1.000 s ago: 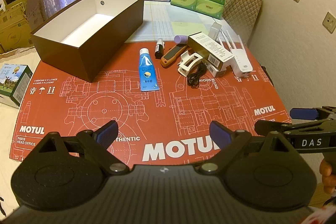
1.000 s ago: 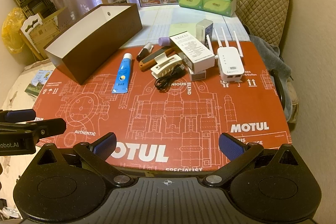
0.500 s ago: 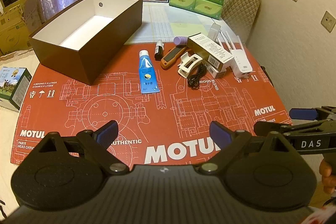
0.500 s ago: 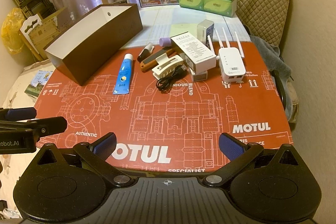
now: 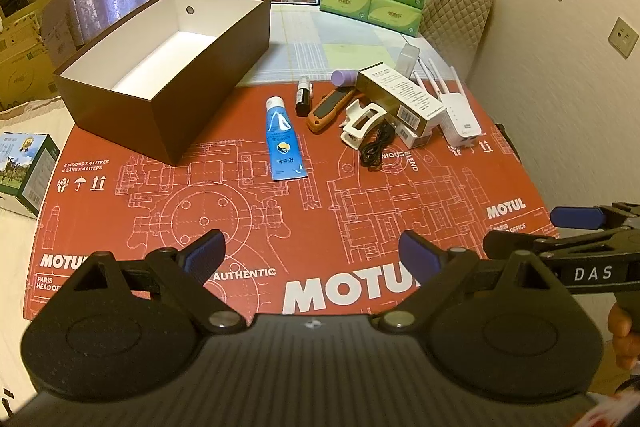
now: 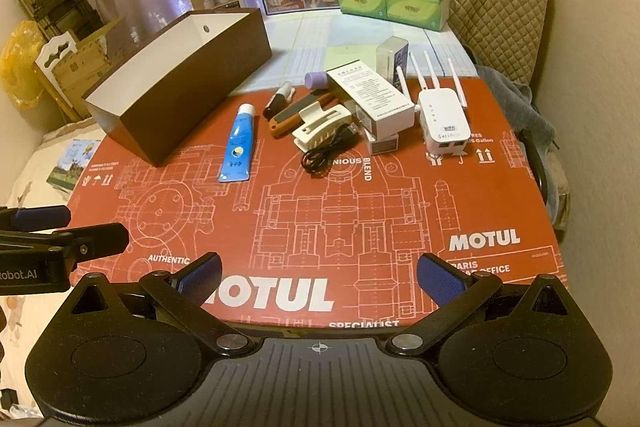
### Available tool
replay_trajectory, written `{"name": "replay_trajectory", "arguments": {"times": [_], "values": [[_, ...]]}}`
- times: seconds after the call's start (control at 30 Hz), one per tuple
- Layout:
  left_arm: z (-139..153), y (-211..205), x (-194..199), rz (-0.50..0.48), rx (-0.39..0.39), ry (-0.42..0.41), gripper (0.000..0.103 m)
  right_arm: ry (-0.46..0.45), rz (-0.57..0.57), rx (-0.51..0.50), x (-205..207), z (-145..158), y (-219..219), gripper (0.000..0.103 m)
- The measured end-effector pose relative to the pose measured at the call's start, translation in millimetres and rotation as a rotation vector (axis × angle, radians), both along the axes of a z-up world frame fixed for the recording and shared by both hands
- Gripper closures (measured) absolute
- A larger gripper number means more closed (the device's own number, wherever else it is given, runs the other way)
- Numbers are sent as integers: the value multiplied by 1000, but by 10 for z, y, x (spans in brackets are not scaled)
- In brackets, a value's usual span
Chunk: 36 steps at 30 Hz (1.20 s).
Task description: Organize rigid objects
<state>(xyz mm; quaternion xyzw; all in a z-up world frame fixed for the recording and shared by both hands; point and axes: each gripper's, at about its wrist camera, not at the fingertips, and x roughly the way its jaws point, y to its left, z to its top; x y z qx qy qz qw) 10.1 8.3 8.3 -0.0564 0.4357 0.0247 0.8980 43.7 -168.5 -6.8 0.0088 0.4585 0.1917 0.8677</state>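
Left tool hangs over the near edge of the bench, its fingers wide apart with nothing between them; right tool the same, spread and empty, low centre of its own view. Each tool also shows at the edge of the other's frame. Against the views from a second ago, the scatter of items sits a touch lower and larger in both frames, so both tools have eased forward a little; no item has shifted. Brown box, white inside and bare as far as can be seen, stands upper left on the red printed mat. To its right, centre frame, lies the blue tube, apart from the rest. Past it a cluster: small dark bottle, orange-handled knife, white clip touching a black cable, a long carton resting on a smaller box, a purple cap behind, and a white router with aerials at the right. Judgement: sorting has not begun; this reads as the opening approach. The tube is the easiest first pick for the left tool, lying clear and nearest the box. The cluster will need care, as the pieces overlap.
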Motion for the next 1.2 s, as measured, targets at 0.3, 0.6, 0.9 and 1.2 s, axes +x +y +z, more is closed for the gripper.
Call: {"name": "replay_trajectory", "arguments": {"times": [0.3,0.6,0.9,1.2], "values": [[-8,124,10,-23,3,-3,11,-3,-48,24,-86,-28,36,2],[-99,257,-1,-46,14,2,11,-19,-101,67,-177,-102,1,2],[-236,318,56,-53,-6,21,11,-27,-128,82,-198,-142,-81,2],[-312,316,323,-14,-16,17,11,-43,-71,67,116,-207,-58,9]]}}
